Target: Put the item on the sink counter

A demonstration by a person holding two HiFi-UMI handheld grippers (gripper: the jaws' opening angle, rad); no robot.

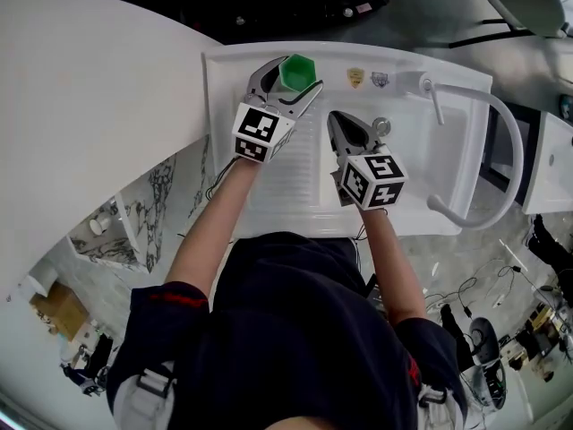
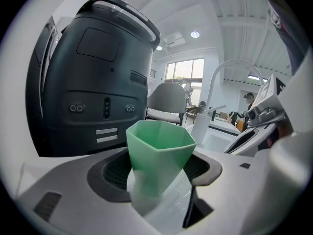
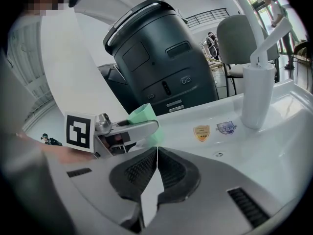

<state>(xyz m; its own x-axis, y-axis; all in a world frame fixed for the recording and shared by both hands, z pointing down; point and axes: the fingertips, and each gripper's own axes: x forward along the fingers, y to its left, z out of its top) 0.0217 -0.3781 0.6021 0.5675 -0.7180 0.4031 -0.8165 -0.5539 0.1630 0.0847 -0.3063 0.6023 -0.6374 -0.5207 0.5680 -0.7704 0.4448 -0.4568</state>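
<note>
A green faceted cup (image 1: 296,70) (image 2: 159,151) (image 3: 142,114) stands at the back ledge of the white sink counter (image 1: 269,186), its base mirrored in the glossy surface. My left gripper (image 1: 288,83) (image 2: 156,175) reaches in from the front with its jaws spread wide, and a pad presses on each side of the cup. My right gripper (image 1: 337,119) (image 3: 156,153) hovers over the counter just right of the left one. Its jaws are shut together with nothing between them. The left gripper (image 3: 127,129) also shows from the side in the right gripper view.
A curved white faucet (image 1: 501,133) arches over the basin on the right. A white pump bottle (image 3: 257,92) stands on the back ledge, with two small stickers (image 1: 355,76) beside it. A big dark grey bin (image 2: 93,82) looms behind the counter.
</note>
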